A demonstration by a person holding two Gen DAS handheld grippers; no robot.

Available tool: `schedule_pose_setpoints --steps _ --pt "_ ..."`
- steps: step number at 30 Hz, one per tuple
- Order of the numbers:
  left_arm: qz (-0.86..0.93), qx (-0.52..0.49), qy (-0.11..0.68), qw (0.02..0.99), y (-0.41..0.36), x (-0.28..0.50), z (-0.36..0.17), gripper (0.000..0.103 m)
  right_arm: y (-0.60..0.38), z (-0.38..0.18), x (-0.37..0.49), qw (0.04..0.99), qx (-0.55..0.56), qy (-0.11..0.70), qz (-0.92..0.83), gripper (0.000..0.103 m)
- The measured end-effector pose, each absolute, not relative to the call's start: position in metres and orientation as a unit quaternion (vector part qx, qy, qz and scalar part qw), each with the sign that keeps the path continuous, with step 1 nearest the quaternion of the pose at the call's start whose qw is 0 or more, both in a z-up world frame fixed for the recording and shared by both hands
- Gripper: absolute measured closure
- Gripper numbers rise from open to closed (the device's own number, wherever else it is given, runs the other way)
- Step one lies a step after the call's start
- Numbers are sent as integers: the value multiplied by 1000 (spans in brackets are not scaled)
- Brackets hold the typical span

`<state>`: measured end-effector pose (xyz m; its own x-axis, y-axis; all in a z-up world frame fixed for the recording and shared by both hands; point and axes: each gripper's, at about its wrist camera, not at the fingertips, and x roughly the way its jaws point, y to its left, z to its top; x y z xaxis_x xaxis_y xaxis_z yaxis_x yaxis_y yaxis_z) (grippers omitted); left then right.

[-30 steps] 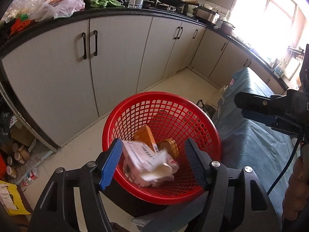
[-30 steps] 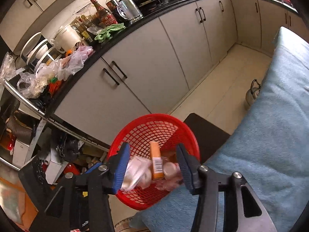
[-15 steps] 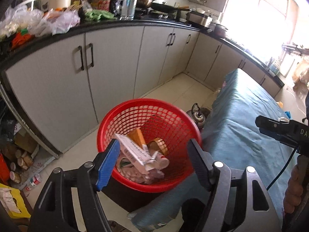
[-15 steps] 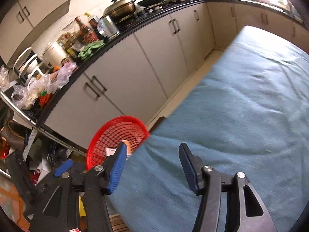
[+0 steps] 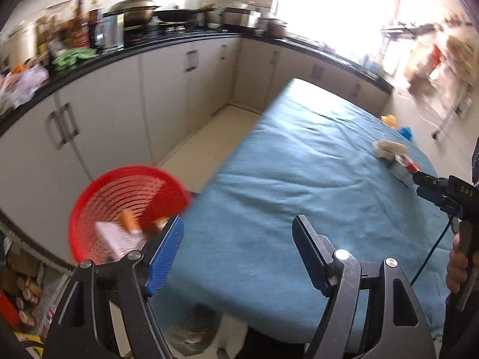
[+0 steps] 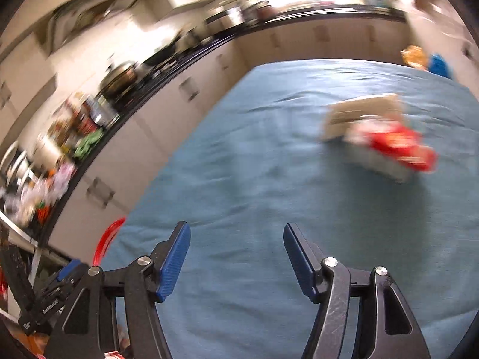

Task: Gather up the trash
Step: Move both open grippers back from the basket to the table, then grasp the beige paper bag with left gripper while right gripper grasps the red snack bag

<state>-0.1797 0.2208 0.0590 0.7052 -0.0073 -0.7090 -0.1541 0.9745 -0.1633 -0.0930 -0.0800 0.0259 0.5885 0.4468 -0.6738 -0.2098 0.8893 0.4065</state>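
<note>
A red mesh basket [image 5: 128, 206] stands on the floor left of the blue-covered table [image 5: 299, 179], with a white box and an orange packet inside it. My left gripper [image 5: 238, 224] hangs open over the table's near left corner, nothing between its fingers. My right gripper [image 6: 236, 227] is over the cloth, its jaws opening and empty. Ahead of it lies blurred trash: a beige carton [image 6: 359, 113] and a red wrapper [image 6: 398, 146] on a pale box. The left wrist view shows that pile [image 5: 395, 158] far right, beside the right gripper's tip [image 5: 431, 182].
White cabinets under a black counter [image 5: 119, 56] crowded with pots, bottles and bags run along the left and back. A strip of tiled floor [image 5: 203, 137] separates them from the table. Orange and blue items [image 6: 428, 59] sit at the table's far edge. Clutter fills the floor at lower left.
Both grippers have swung right, away from the red basket and over the blue cloth. The right jaws have widened. The trash pile on the table has come into view.
</note>
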Motion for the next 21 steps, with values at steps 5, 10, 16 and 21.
schedule_pose_setpoints --steps 5,10,16,21 --pt "-2 -94 385 918 184 -157 74 29 -171 33 -87 891 165 395 150 20" --pt "-34 -84 391 916 153 -134 86 29 -209 35 -67 911 116 384 91 20" --pt "-50 -63 382 921 118 -97 105 29 -173 33 -35 922 -24 366 123 11" --pt "-81 -46 383 919 90 -56 118 29 -149 20 -23 923 -116 346 125 11"
